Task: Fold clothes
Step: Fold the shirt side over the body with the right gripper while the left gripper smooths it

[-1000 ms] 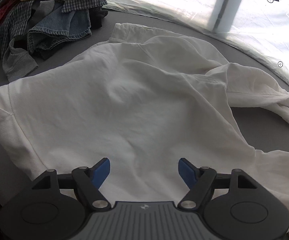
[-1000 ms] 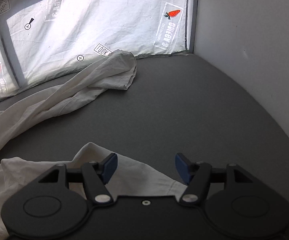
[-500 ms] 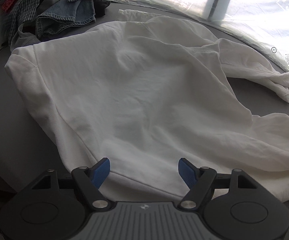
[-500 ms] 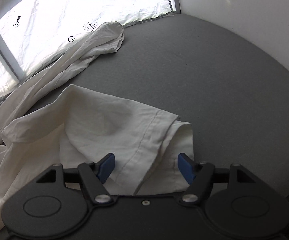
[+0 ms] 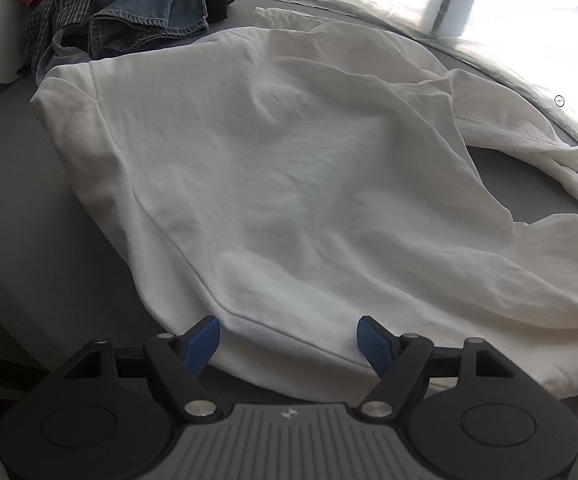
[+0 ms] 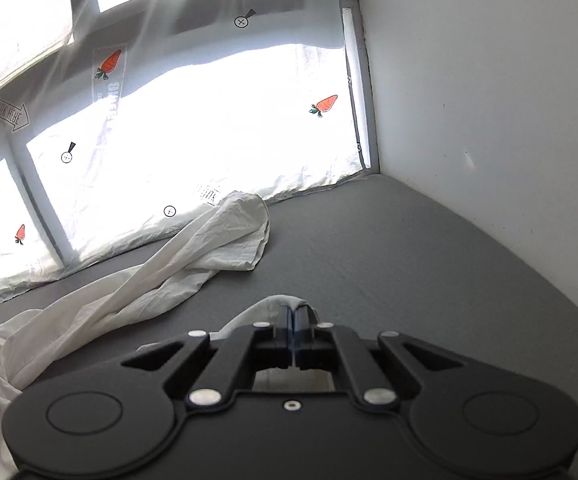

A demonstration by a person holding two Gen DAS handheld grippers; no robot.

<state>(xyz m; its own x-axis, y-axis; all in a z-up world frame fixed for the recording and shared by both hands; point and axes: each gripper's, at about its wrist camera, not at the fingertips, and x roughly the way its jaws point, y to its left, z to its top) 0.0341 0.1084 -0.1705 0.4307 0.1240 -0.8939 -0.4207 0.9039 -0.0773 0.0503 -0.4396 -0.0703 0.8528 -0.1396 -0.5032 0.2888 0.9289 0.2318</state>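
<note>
In the left wrist view, the left tongs (image 5: pixel 289 338) stand spread at 6 o'clock, with nothing between the blue pads (image 5: pixel 200 340). The near hem of the white shirt (image 5: pixel 289 168) lies just beyond them, and I cannot tell if a pad touches the cloth. The shirt is spread wide over the grey counter (image 5: pixel 29 240) and fills the middle of the view. One long sleeve (image 5: pixel 529 136) runs out toward 3 o'clock. Far off, at 11 o'clock, a pile of clothes (image 5: pixel 129 12) holds checked shirts and blue denim, just beside the shirt's far shoulder.

In the right wrist view, the right tongs (image 6: pixel 293 320) are pressed together low in the middle, and their jaws have just been closing. They pinch a fold of the white shirt (image 6: pixel 265 308), which rises around the pads. From 8 o'clock the twisted sleeve (image 6: pixel 209 248) reaches toward the centre and ends at the foot of a bright curtain with carrot prints (image 6: pixel 209 128). A white wall (image 6: pixel 489 100) stands at 2 o'clock.
</note>
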